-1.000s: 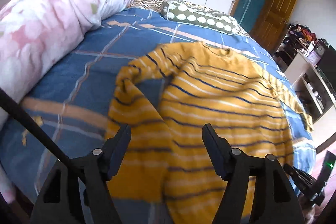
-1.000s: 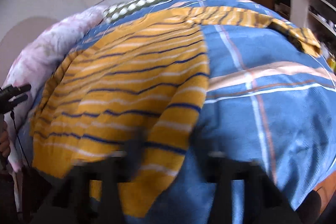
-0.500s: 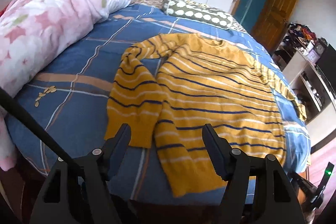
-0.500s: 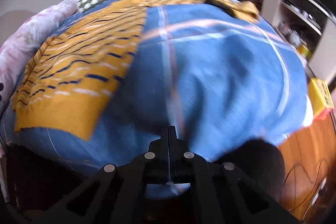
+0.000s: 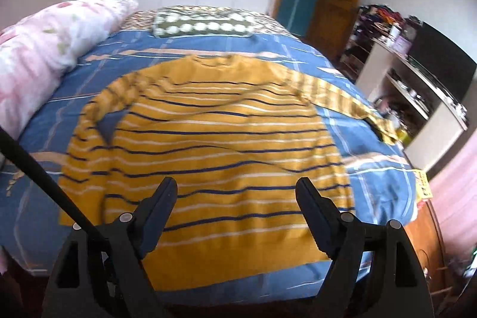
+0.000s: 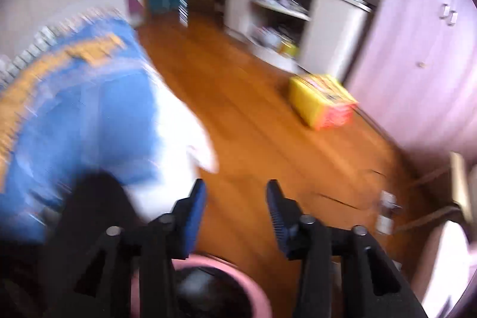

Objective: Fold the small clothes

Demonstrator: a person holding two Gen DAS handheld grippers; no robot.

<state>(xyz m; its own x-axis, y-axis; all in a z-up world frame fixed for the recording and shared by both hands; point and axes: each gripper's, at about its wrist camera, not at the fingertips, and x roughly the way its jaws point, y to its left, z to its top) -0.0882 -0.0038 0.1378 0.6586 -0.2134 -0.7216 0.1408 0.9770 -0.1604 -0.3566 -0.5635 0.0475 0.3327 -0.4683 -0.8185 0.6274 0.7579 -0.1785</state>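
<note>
A mustard-yellow sweater with navy and white stripes [image 5: 220, 145] lies flat on the blue plaid bed [image 5: 372, 178], hem toward me. Its left sleeve is folded down along the body; its right sleeve stretches out to the bed's right edge. My left gripper [image 5: 237, 194] is open and empty, hovering above the hem. My right gripper [image 6: 237, 198] is open and empty, off the bed's right side above the wooden floor. In the blurred right wrist view the sweater [image 6: 18, 85] shows only at the far left.
A pink floral duvet [image 5: 44, 49] lies along the bed's left side and a green dotted pillow [image 5: 202, 26] at its head. A yellow box [image 6: 322, 100], a white shelf unit [image 6: 298, 17], a pink wardrobe [image 6: 423, 49] and a pink tub [image 6: 214, 288] stand around the right gripper.
The left gripper swung right to centre on the sweater's hem. The right gripper opened and swung right, off the bed toward the floor.
</note>
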